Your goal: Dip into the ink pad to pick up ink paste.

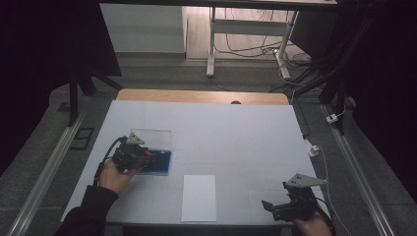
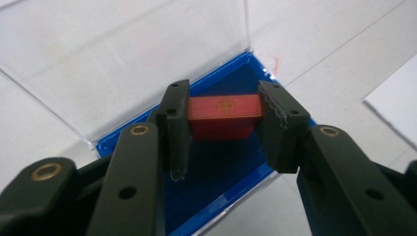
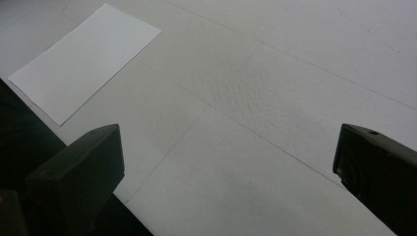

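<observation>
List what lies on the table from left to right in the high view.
left gripper shut on the red block over the blue case → white sheet of paper → right gripper, open.

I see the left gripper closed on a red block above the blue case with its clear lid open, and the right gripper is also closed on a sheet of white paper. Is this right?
Not quite. The right gripper holds nothing: in the right gripper view its jaws stand wide apart above the table, and the white paper lies apart from them. The rest is right: the left gripper is closed on the red block above the blue case, whose clear lid is open.
</observation>
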{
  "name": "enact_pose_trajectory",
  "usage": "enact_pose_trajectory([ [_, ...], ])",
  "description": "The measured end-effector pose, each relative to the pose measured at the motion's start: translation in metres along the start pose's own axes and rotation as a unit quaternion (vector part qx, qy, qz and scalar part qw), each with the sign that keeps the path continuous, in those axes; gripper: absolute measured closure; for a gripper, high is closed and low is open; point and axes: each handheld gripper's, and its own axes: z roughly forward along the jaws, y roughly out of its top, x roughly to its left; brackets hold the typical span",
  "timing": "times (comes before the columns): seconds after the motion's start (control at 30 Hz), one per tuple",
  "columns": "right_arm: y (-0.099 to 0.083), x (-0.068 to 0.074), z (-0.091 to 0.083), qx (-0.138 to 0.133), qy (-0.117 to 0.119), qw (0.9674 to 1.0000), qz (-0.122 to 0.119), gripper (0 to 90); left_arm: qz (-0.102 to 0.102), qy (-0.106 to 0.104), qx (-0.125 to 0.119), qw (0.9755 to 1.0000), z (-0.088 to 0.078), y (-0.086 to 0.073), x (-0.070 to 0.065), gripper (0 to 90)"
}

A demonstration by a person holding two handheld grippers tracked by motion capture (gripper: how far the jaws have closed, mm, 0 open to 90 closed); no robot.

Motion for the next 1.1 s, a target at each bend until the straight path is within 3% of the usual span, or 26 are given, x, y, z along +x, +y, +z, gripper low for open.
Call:
enact_pose_trajectory([
  [0.23, 0.0, 0.001, 0.0, 0.002, -0.001, 1.0, -0.003, 0.0, -0.003, 0.015, 0.011, 0.9998, 0.005, -0.003, 0.001, 58.3],
  [0.63, 0.0, 0.001, 0.0, 0.004, -0.001, 1.0, -0.004, 0.0, -0.012, 0.013, 0.016, 0.9997, 0.008, -0.004, 0.001, 58.5],
  [0.77, 0.0, 0.002, 0.001, 0.005, -0.002, 1.0, -0.005, 0.0, -0.024, 0.007, 0.015, 0.9996, 0.009, -0.005, 0.003, 58.6],
  [0.87, 0.0, 0.002, 0.001, 0.005, -0.002, 1.0, -0.005, 0.0, -0.017, 0.016, 0.019, 0.9995, 0.01, -0.004, 0.0, 58.8],
  [0.97, 0.001, 0.002, 0.001, 0.006, -0.002, 1.0, -0.005, 0.0, 0.003, 0.038, 0.027, 0.9989, 0.011, -0.001, -0.007, 58.8],
  [1.03, 0.001, 0.002, 0.001, 0.007, -0.002, 1.0, -0.006, 0.0, 0.006, 0.043, 0.03, 0.9986, 0.011, 0.0, -0.009, 58.8],
  [1.1, 0.001, 0.002, 0.002, 0.009, -0.002, 0.9999, -0.006, 0.0, -0.003, 0.036, 0.029, 0.9989, 0.011, -0.001, -0.007, 58.9],
])
